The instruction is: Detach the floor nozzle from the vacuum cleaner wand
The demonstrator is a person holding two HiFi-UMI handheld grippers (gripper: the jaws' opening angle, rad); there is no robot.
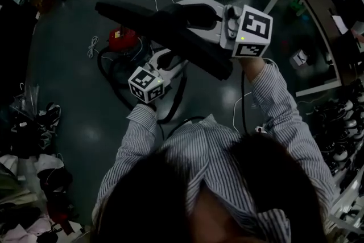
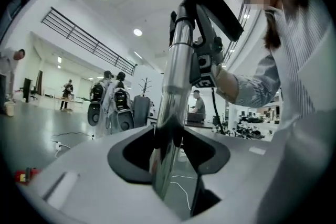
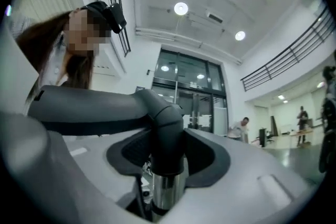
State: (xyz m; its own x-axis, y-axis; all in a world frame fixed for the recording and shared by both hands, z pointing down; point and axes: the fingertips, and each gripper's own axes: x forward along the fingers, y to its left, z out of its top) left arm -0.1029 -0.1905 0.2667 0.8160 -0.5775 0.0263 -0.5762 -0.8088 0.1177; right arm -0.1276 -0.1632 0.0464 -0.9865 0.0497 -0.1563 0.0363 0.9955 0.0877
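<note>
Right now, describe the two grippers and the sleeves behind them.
The left gripper and right gripper are white shells lined dark grey. Each carries a white cube with black square markers. A dark cable hangs from the right one. Both sleeves are finely striped.

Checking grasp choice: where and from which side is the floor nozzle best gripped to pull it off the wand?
Probably grip the floor nozzle by its round neck where it meets the chrome wand, fingers closing across it from both sides, where the right gripper sits. The neck is narrow; the head is wide.
</note>
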